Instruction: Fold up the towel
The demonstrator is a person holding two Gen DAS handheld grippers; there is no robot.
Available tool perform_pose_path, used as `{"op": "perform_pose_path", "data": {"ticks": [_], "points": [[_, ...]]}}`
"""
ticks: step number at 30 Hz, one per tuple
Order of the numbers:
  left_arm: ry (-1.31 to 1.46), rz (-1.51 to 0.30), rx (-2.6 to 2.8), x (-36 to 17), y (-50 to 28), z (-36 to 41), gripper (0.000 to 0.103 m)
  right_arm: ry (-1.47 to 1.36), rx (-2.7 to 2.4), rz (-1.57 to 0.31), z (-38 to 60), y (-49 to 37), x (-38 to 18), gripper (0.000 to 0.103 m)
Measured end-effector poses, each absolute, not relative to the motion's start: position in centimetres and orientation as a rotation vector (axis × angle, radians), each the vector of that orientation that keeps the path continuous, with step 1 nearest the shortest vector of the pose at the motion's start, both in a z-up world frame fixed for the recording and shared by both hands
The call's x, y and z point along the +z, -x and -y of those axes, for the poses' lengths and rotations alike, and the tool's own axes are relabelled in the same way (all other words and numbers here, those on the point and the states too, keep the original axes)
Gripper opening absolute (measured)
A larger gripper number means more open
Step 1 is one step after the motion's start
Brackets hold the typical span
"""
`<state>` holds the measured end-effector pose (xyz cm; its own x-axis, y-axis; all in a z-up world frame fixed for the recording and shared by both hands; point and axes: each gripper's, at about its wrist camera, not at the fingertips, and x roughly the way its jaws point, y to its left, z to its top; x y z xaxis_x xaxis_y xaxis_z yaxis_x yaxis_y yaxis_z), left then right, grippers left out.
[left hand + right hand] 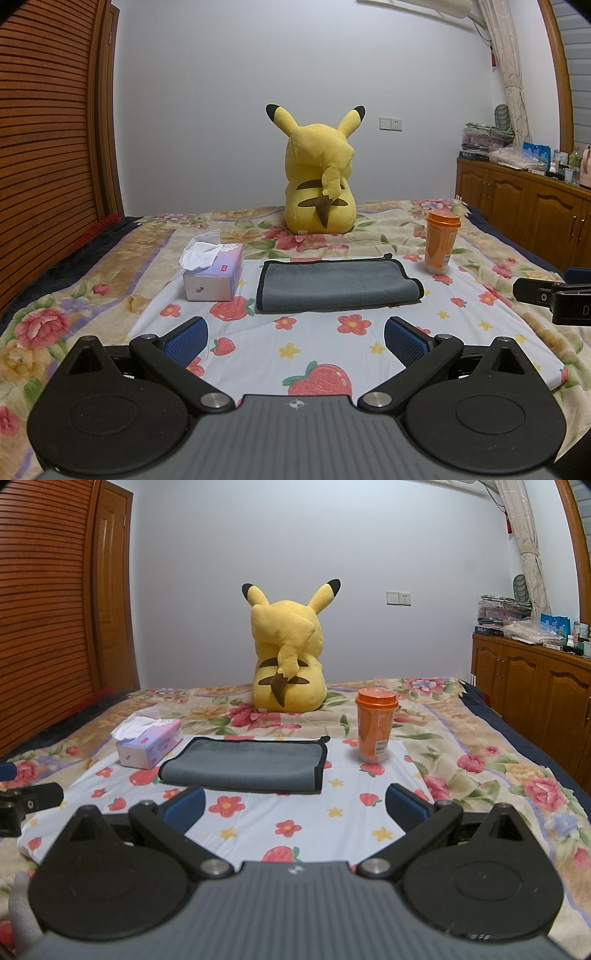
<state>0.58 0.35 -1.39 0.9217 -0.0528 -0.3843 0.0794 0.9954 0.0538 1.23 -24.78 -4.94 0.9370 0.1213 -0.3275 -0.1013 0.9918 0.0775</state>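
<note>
i count one towel point(338, 286), one tissue box point(216, 275), one orange cup point(439, 242), one plush point(319, 177), one strawberry cloth point(332, 354), and two grippers, left point(295, 341) and right point(294, 808).

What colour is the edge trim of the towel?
Black, around the grey towel; clearest in the left wrist view.

Left gripper point(295, 341) hangs wide open, nothing between its fingers. Ahead, the folded grey towel point(338, 286) lies flat between tissue box point(214, 275) and orange cup point(441, 242).
</note>
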Motion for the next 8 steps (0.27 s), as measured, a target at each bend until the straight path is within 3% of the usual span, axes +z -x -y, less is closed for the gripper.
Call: {"op": "perform_pose_path", "data": {"ticks": [8], "points": [[-0.068,-0.393,-0.068,-1.38,-0.58,-0.38,0.103,-0.060,0.114,-0.339,24.75,-1.21,-4.94,0.103]]}}
